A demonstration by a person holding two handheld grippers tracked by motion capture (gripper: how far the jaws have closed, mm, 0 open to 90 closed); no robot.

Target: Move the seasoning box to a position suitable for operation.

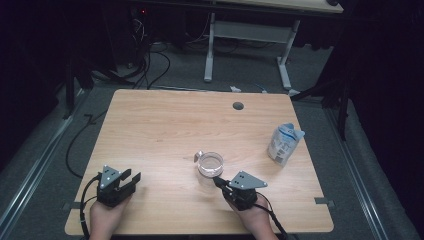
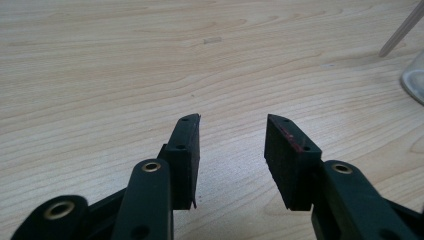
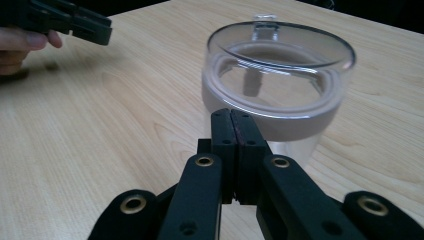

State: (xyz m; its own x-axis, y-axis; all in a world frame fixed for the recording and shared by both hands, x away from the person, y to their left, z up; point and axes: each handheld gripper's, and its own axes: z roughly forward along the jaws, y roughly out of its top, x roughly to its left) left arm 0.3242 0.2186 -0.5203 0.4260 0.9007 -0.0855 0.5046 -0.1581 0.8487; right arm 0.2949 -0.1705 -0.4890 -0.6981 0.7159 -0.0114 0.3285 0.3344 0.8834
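Pale carton or bag (image 1: 284, 144) near the wooden table's (image 1: 160, 125) right edge.

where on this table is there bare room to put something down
The far left stretch of the light wooden table, from its left edge to the round cable hole, is bare. So is the near strip between the left gripper and the right gripper. It is crowded around the clear glass cup and the white-blue carton at right.

Overhead cam; finger cams low, close.
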